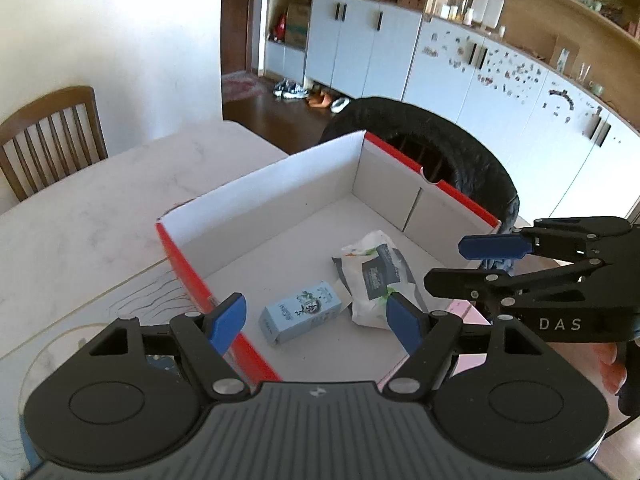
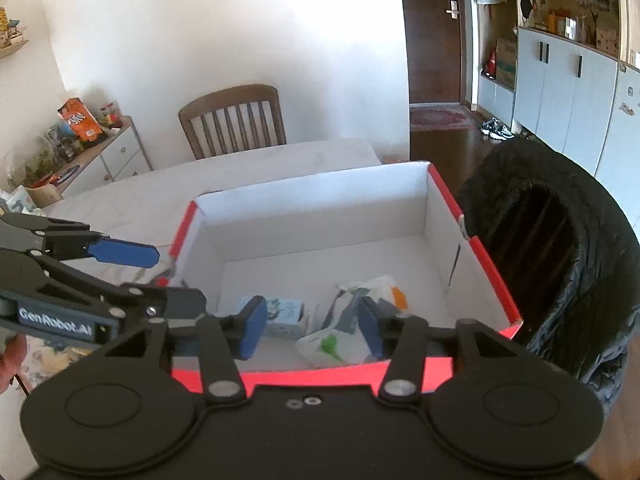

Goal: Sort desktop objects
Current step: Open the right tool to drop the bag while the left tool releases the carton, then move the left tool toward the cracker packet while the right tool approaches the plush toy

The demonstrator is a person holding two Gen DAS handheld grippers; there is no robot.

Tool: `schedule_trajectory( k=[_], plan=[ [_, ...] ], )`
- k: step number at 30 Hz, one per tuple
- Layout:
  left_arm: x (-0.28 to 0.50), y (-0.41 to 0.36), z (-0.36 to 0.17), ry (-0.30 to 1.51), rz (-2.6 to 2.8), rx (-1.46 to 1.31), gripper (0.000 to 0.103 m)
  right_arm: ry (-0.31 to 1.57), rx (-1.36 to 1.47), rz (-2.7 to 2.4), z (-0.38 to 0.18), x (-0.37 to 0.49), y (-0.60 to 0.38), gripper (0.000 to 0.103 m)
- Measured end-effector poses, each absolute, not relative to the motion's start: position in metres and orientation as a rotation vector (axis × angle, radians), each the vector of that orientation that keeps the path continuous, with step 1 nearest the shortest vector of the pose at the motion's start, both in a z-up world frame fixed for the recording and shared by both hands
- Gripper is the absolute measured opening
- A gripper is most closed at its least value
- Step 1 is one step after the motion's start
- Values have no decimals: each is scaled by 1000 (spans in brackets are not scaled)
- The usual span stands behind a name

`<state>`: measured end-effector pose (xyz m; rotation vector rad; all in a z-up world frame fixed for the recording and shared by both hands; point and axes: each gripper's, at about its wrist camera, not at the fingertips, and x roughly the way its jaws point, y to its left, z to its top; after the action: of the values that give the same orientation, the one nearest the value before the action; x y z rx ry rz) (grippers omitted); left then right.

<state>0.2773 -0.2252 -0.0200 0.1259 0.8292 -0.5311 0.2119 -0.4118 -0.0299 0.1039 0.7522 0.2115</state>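
We hold one pair of tongs in each hand above a big cardboard box with red outsides and white insides (image 1: 276,184). The box sits on a pale marble-look worktop (image 1: 100,208).

Our left tongs (image 1: 316,326) have blue pads and they are spread apart with nothing between them. They hang over the near left corner of the box. In the right wrist view we see the same left tongs (image 2: 138,276) from the side, at the left edge of the box.

Our right tongs (image 2: 312,330) are spread apart too, and they grip nothing. They hang over the near wall of the box. In the left wrist view the right tongs (image 1: 460,268) reach in from the right side, over the right wall of the box.

Two things lie on the floor of the box, near us. One is a small light blue carton with a dark picture on it (image 1: 302,312), lying on its side. The other is a crumpled white packet with grey, green and orange print (image 1: 376,276). It lies just to the right of the carton, and the two seem to touch.

A brown wooden chair with a slatted back (image 2: 234,120) stands at the far side of the worktop. A black puffy jacket on a chair back (image 2: 560,256) is just to the right of the box.
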Motion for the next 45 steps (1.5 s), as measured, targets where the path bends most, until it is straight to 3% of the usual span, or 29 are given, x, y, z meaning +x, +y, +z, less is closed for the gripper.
schedule_trajectory(
  k=[15, 19, 23, 26, 45],
  plan=[
    [234, -146, -5, 765, -549, 50, 85, 692, 87, 173, -21, 173, -349, 73],
    [226, -125, -6, 750, -555, 38, 98, 682, 63, 167, -22, 165, -327, 75],
    [218, -102, -6, 732, -563, 30, 102, 686, 59, 170, -24, 160, -305, 79],
    [213, -81, -7, 724, -560, 18, 103, 688, 60, 172, -25, 156, -286, 84],
    [202, 53, -23, 733, -436, -12, 103, 698, 53, 162, -32, 158, -194, 86]
  ],
)
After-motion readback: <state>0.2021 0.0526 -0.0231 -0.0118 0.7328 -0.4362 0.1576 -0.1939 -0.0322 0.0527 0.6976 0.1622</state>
